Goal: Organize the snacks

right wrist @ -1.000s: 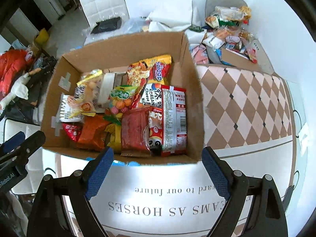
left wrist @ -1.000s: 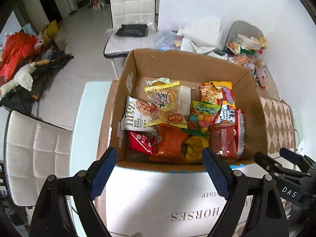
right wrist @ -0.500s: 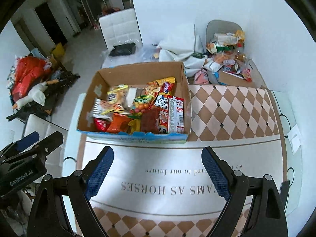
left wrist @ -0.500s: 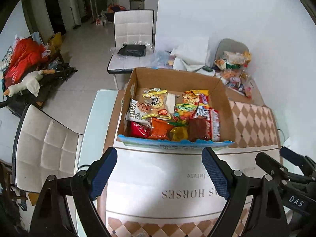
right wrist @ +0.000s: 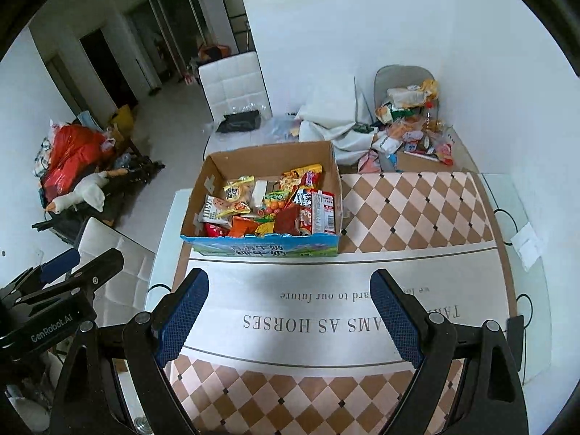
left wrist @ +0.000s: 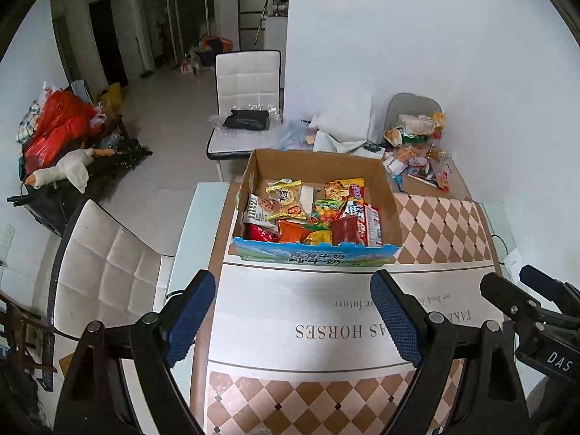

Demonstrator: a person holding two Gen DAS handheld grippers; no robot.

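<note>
Both tongs are empty and held above the near part of the tabletop (left wrist: 203,217), pointing steeply down toward it. The left tongs (left wrist: 293,317) stand wide open, blue-padded fingers (left wrist: 190,313) well apart, nothing between them but the tablecloth below. The right tongs (right wrist: 288,313) are likewise spread wide, gripping nothing. Each tool shows at the edge of the other's view: the right one at the lower right of the left wrist view, the left one at the lower left of the right wrist view.

The cardboard box (left wrist: 315,161) sits on the far left part of the tabletop, open at the top, its near wall printed blue and green with Chinese characters. It lies well apart from both tongs. The snacks (left wrist: 311,217) fill its floor in a loose, overlapping layer: a white cookie packet (left wrist: 258,210) at the left wall, a yellow packet (left wrist: 284,192) behind it, an orange packet (left wrist: 291,232) and a dark red packet (left wrist: 346,230) toward the near wall, and a red-and-white noodle pack (left wrist: 373,223) along the right wall.

The tablecloth (right wrist: 417,210) has a tan-and-brown diamond pattern with a white band bearing upside-down lettering.

A second heap of loose snack packets (right wrist: 413,123) lies beyond the far right corner of the tabletop, against the wall, around a grey chair. One white padded chair (left wrist: 246,83) stands behind the box, another (left wrist: 108,275) at the tabletop's left side.
</note>
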